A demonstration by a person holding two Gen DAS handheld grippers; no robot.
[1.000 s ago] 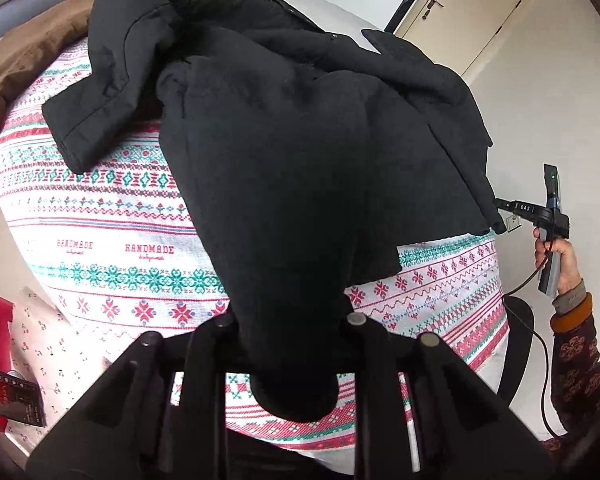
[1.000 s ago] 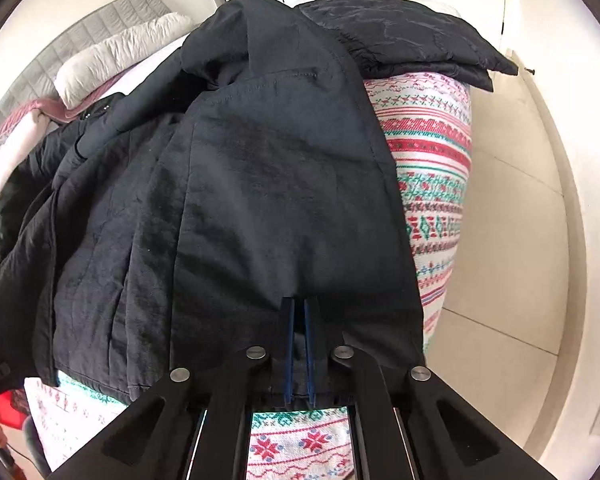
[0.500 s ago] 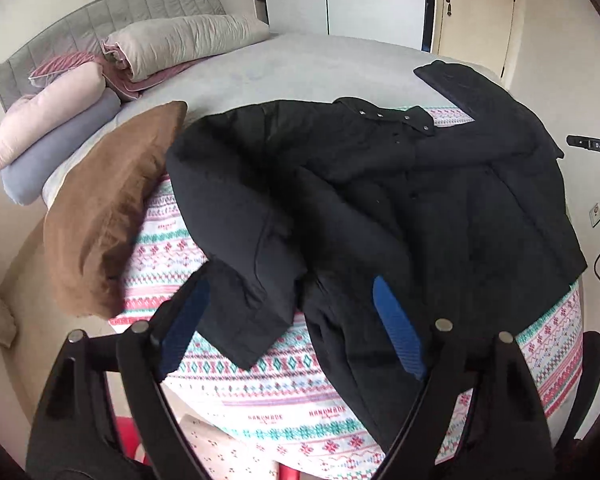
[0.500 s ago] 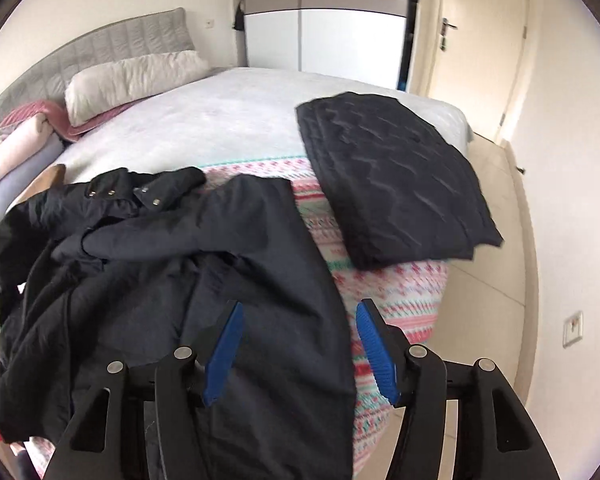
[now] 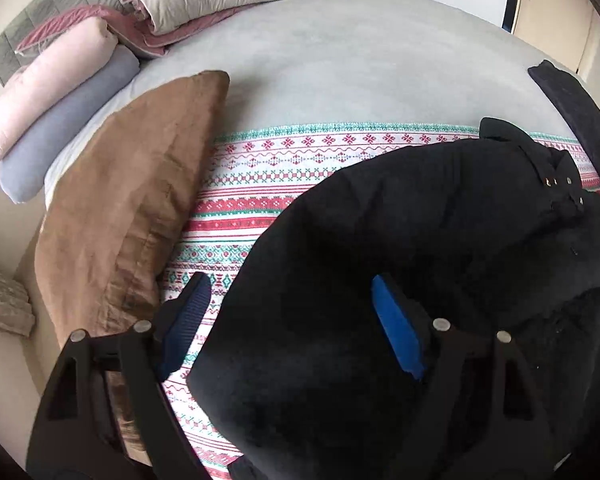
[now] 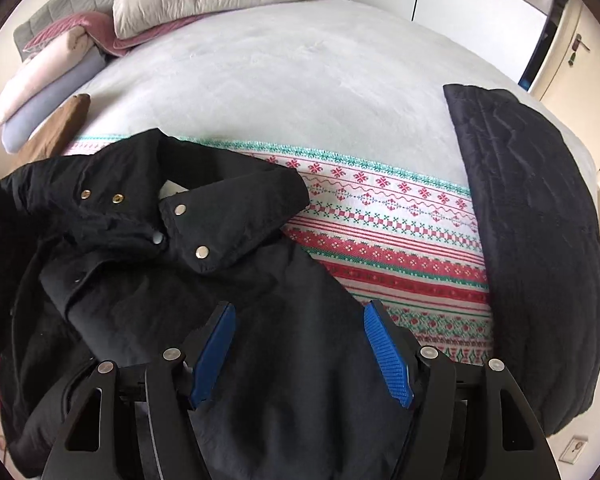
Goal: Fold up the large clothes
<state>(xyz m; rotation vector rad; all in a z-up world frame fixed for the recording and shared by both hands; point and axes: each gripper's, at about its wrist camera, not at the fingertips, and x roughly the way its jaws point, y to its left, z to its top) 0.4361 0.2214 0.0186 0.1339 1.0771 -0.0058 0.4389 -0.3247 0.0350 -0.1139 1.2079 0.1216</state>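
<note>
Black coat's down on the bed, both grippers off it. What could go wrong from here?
1. The black coat lies bunched, collar flipped; folding now may lock in wrinkles.
2. Its lower part seems to hang over the bed edge; it may slide.
3. The quilted black garment and brown pillow crowd it; spreading could snag them.

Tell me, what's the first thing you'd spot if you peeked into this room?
The big black coat, lying crumpled on the colourful patterned blanket at the near end of the bed, with shiny snap buttons on its collar. To its right lies a neatly folded dark quilted jacket; to its left, in the left view, a brown pillow. Rolled bedding is stacked by the headboard.
</note>
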